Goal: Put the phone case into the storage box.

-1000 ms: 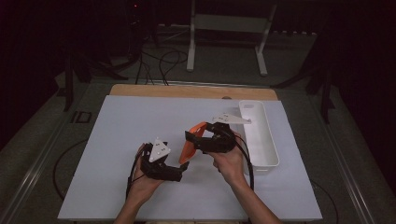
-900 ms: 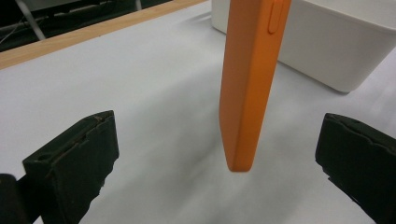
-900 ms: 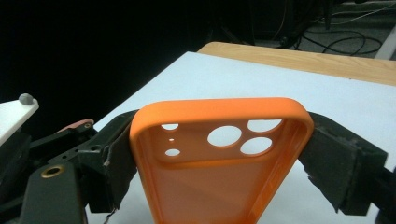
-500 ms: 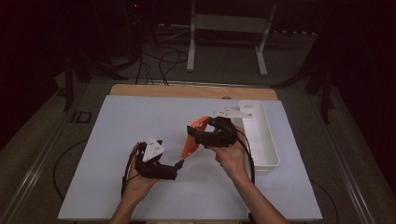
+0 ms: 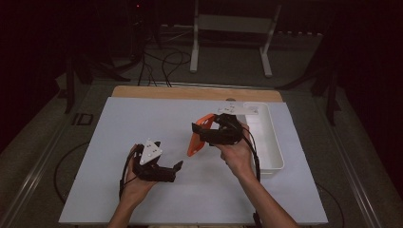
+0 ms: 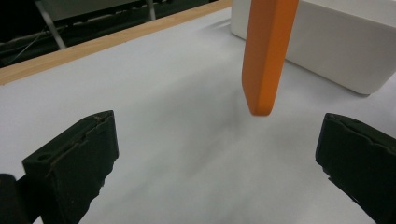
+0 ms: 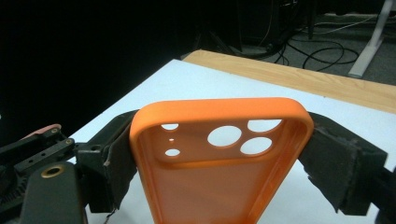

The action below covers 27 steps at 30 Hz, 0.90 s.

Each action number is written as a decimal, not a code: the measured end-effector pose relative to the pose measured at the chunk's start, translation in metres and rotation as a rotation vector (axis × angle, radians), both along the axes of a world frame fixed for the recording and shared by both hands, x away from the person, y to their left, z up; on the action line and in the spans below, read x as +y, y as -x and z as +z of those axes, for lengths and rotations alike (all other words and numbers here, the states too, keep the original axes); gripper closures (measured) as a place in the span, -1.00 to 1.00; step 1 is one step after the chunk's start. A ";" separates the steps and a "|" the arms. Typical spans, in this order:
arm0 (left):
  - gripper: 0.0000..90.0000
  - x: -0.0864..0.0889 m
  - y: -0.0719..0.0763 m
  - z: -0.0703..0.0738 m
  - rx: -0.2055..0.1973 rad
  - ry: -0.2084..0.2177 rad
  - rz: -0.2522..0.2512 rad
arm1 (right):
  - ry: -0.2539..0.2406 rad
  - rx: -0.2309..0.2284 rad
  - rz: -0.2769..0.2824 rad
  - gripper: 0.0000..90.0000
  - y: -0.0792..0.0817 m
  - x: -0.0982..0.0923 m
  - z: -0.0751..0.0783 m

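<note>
Gripping the orange rubbery phone case (image 7: 219,154) across its width, the right gripper (image 5: 202,135) holds it aloft, apparently offering its free end; the left gripper (image 5: 177,167) waits below, jaws wide and empty.

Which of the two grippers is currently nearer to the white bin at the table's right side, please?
Right. The right gripper, shut on the orange phone case, is held up just left of the white bin. The left gripper, open, sits farther left and nearer the person.
</note>
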<state>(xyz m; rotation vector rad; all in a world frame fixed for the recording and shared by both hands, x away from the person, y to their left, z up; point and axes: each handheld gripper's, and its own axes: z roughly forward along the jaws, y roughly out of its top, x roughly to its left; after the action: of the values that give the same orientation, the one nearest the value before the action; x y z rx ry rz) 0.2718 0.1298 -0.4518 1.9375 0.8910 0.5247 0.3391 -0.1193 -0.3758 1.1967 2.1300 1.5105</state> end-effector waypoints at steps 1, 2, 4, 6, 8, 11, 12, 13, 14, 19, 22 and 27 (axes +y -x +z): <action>-1.00 0.001 0.000 0.000 -0.001 0.002 0.002 | 0.000 0.000 0.000 -0.62 0.000 0.000 0.000; -1.00 0.001 0.000 0.000 0.002 0.004 0.003 | 0.003 -0.001 -0.002 -0.62 -0.001 -0.001 0.001; -1.00 0.003 -0.001 -0.001 0.002 0.003 0.001 | 0.008 -0.003 -0.005 -0.62 -0.002 -0.001 0.002; -1.00 0.004 -0.001 -0.001 0.005 0.002 0.005 | 0.011 -0.003 -0.010 -0.62 -0.004 -0.002 0.003; -1.00 0.005 -0.001 -0.002 0.005 0.000 0.007 | 0.013 -0.003 -0.014 -0.62 -0.006 -0.003 0.005; -1.00 0.006 -0.001 -0.003 0.007 -0.004 0.010 | 0.011 -0.002 -0.017 -0.62 -0.007 -0.004 0.006; -1.00 0.007 -0.001 -0.003 0.007 -0.005 0.011 | 0.012 -0.003 -0.018 -0.62 -0.008 -0.004 0.006; -1.00 0.008 -0.001 -0.004 0.007 -0.003 0.014 | 0.015 -0.005 -0.022 -0.62 -0.009 -0.005 0.007; -1.00 0.009 -0.001 -0.004 0.008 -0.002 0.016 | 0.014 -0.005 -0.024 -0.62 -0.010 -0.005 0.008; -1.00 0.013 -0.001 -0.005 0.009 0.000 0.024 | 0.017 -0.006 -0.035 -0.62 -0.012 -0.008 0.009; -1.00 0.015 -0.001 -0.006 0.010 0.003 0.030 | 0.019 -0.003 -0.044 -0.62 -0.014 -0.009 0.009; -1.00 0.019 0.001 -0.007 0.004 0.005 0.034 | 0.021 -0.008 -0.050 -0.62 -0.017 -0.012 0.011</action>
<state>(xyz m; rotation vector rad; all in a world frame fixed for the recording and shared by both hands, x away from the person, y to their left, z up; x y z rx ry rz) 0.2709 0.1491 -0.4585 1.9223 0.9283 0.5375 0.3565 -0.1313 -0.3650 1.2255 2.0901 1.4652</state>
